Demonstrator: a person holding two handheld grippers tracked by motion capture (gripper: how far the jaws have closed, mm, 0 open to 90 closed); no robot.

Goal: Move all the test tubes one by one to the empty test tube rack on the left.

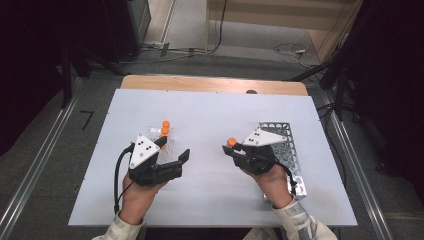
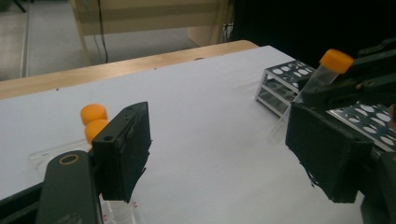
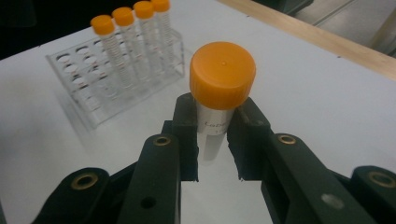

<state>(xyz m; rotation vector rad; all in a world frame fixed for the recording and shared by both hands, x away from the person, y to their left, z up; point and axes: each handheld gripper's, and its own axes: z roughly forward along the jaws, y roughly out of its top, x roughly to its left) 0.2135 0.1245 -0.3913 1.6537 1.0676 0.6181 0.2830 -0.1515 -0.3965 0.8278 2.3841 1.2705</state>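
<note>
Orange-capped tubes (image 3: 133,42) upright in clear rack (image 3: 88,100)

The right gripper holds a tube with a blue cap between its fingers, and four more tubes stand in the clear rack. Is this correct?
Not quite: the cap is orange, not blue. The right gripper view shows the right gripper shut on the tube with an orange cap. The four tubes in the clear rack are correct.
</note>
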